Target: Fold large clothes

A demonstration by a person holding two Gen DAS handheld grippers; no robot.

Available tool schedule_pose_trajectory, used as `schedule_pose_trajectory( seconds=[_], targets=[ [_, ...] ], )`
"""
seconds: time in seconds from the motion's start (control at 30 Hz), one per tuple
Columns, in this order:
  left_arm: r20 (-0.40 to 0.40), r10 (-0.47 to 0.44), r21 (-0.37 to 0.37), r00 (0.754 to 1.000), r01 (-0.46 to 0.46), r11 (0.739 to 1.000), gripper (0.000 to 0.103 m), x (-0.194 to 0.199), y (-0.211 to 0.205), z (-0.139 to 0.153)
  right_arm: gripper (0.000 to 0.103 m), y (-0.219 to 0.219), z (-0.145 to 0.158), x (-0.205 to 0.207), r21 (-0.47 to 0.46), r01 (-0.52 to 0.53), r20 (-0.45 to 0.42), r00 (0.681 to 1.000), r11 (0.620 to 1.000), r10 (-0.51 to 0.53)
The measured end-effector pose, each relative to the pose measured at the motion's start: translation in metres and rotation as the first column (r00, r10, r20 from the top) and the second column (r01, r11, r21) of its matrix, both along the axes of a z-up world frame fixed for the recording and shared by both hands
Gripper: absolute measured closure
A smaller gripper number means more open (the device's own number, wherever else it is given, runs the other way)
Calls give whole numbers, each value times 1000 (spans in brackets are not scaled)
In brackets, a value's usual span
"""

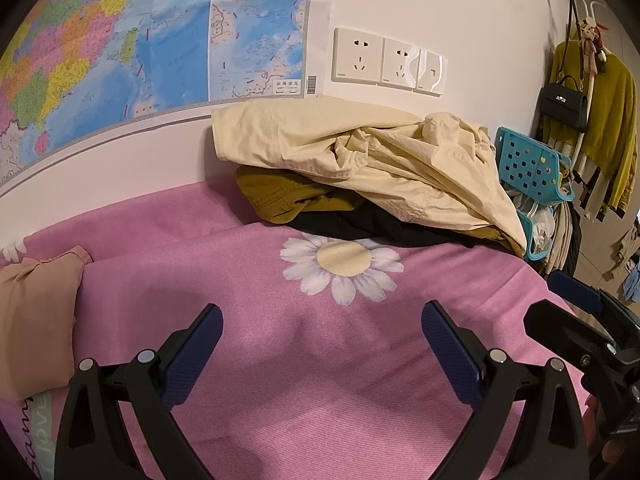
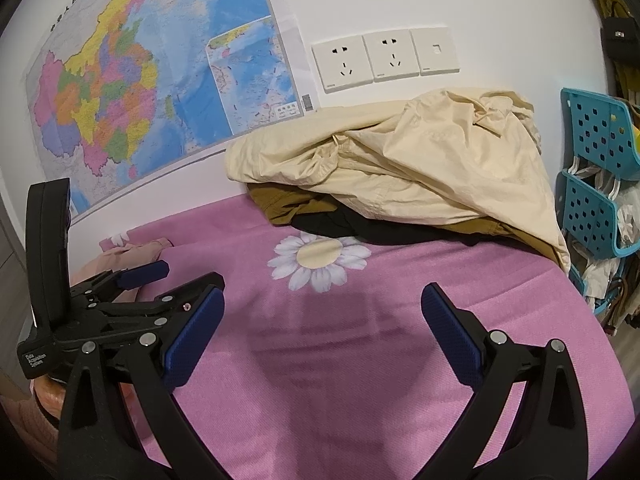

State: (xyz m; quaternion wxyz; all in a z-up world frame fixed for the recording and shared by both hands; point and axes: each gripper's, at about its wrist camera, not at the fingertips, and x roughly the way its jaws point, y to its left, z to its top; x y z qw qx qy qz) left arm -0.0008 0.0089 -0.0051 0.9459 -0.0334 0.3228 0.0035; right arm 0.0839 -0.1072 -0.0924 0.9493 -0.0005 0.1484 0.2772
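A heap of clothes lies against the wall at the back of a pink sheet [image 1: 280, 360] with a daisy print. On top is a crumpled cream garment [image 1: 360, 160], also in the right wrist view [image 2: 420, 160]. Under it lie an olive garment [image 1: 276, 196] and a black one [image 1: 360, 224]. A folded peach garment [image 1: 36, 320] lies at the left. My left gripper [image 1: 322, 326] is open and empty above the sheet, short of the heap. My right gripper [image 2: 322, 310] is open and empty beside it, to the right.
A map [image 1: 120, 48] and wall sockets [image 1: 388, 60] are on the wall behind. Teal plastic baskets [image 2: 596, 168] stand at the right edge of the bed. A rack with a yellow-green top and a black handbag [image 1: 564, 104] stands further right.
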Motion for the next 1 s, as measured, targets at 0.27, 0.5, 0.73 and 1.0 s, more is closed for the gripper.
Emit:
schedule_pose_trajectory(
  seconds=[0.27,0.5,0.73,1.0],
  targets=[
    [-19,9,-2,1000,-9,1000,7,5,1,1,6,0,6,7,-21,-13,6,1000,1000,13],
    [-69,21,1,997,-21,1000,7,24,8,-3,6,11,18,23,-75,-34,32,999,997,36],
    [-66,90,55,994,-86,995,7,57,29,-1,6,31,48,72,-208,28,116,993,978,-3],
    [-97,162,75,982,-155,985,7,96,60,-10,6,76,84,151,-406,146,236,970,902,-51]
  ],
)
